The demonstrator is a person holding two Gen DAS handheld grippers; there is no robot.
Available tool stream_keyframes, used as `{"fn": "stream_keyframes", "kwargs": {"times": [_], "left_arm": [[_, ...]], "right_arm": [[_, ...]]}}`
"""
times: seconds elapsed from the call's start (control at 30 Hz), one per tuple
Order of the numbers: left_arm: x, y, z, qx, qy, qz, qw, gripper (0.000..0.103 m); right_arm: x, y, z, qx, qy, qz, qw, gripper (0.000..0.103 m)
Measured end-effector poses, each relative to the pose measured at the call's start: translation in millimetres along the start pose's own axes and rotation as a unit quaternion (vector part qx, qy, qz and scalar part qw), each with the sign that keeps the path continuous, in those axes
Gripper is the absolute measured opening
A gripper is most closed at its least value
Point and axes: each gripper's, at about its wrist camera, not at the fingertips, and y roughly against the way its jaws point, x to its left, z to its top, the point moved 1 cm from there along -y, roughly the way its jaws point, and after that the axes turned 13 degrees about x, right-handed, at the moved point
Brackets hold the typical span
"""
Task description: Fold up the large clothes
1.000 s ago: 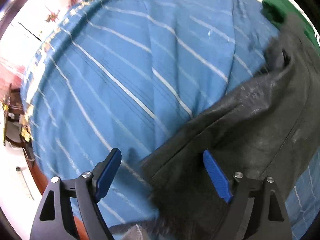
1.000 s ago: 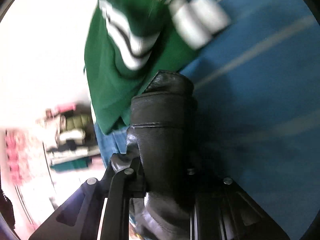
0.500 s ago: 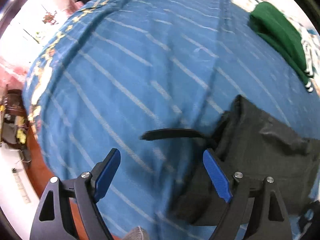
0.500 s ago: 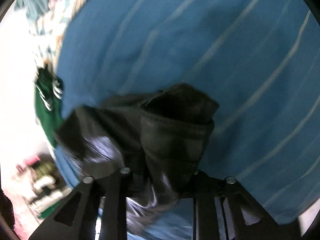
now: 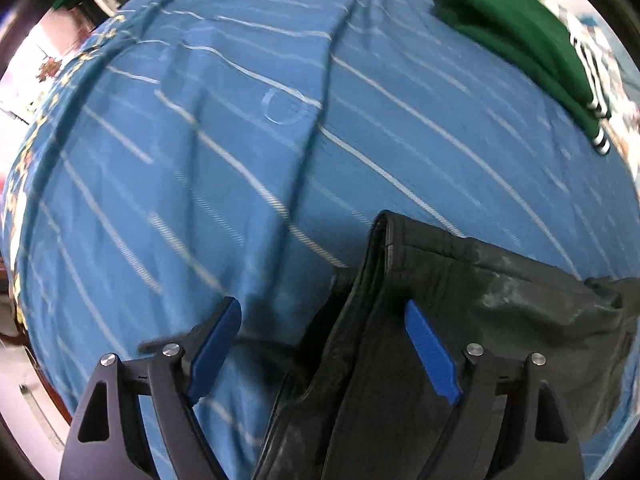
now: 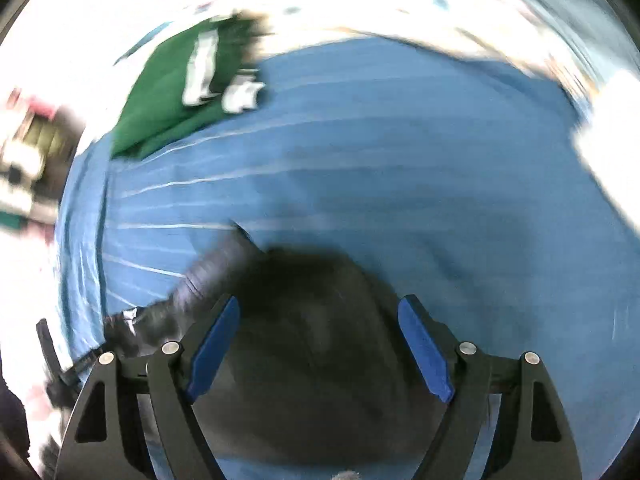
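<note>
My left gripper (image 5: 322, 344) had its fingers (image 5: 430, 356) spread wide, gripping nothing. The black leather garment (image 5: 460, 312) lay under and between them, its folded edge running forward from the gap and ending in a rounded corner ahead of the right finger. The left finger (image 5: 214, 350) hung over bare blue striped bedsheet (image 5: 200, 160), just beside the garment's dark edge. I could not tell whether either blue pad touched the fabric. Most of the garment spread off to the right of that gripper, wrinkled and shiny, resting flat on the sheet.

My right gripper (image 6: 318, 346) was likewise open, its fingers (image 6: 214, 342) well apart with nothing pinched. The black leather garment (image 6: 304, 320) sat as a dark, blurred mound between and below them, with a narrower part trailing out past the left finger toward the lower left. This view was smeared, so the garment's outline was hard to read.

Farther out, the bedsheet (image 6: 400, 140) covered the bed ahead of both grippers, creased in long ridges. A folded green garment with white stripes (image 5: 520, 36) lay far ahead and to the right of the left fingers, near the sheet's far edge and well apart from the black one. From the right wrist view the same green garment (image 6: 168, 92) appeared far ahead and to the left.
</note>
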Motion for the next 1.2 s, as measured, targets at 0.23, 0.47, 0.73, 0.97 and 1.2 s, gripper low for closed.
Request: {"fn": "stream_keyframes", "kwargs": {"times": [0.23, 0.47, 0.73, 0.97, 1.2], "left_arm": [[-7.6, -1.4, -1.2, -0.017, -0.007, -0.022, 0.9996, 0.029], [4.2, -0.3, 1.2, -0.007, -0.006, -0.051, 0.9986, 0.033], [22.5, 48.5, -12.1, -0.041, 0.0, -0.008, 0.9991, 0.08], [-1.0, 64.0, -20.3, -0.084, 0.003, 0.008, 0.9964, 0.089], [-66.8, 65.7, -29.2, -0.085, -0.063, -0.006, 0.9943, 0.089]], "right_arm": [[65.4, -70.3, 67.7, 0.095, 0.062, 0.036, 0.993, 0.036], [16.1, -101.5, 71.3, 0.099, -0.141, 0.054, 0.984, 0.017], [40.3, -25.1, 60.2, 0.046, -0.093, 0.012, 0.995, 0.042], [96.0, -64.0, 54.0, 0.112, -0.03, 0.025, 0.993, 0.026], [80.2, -115.0, 84.9, 0.16, -0.045, -0.013, 0.986, 0.027]]}}
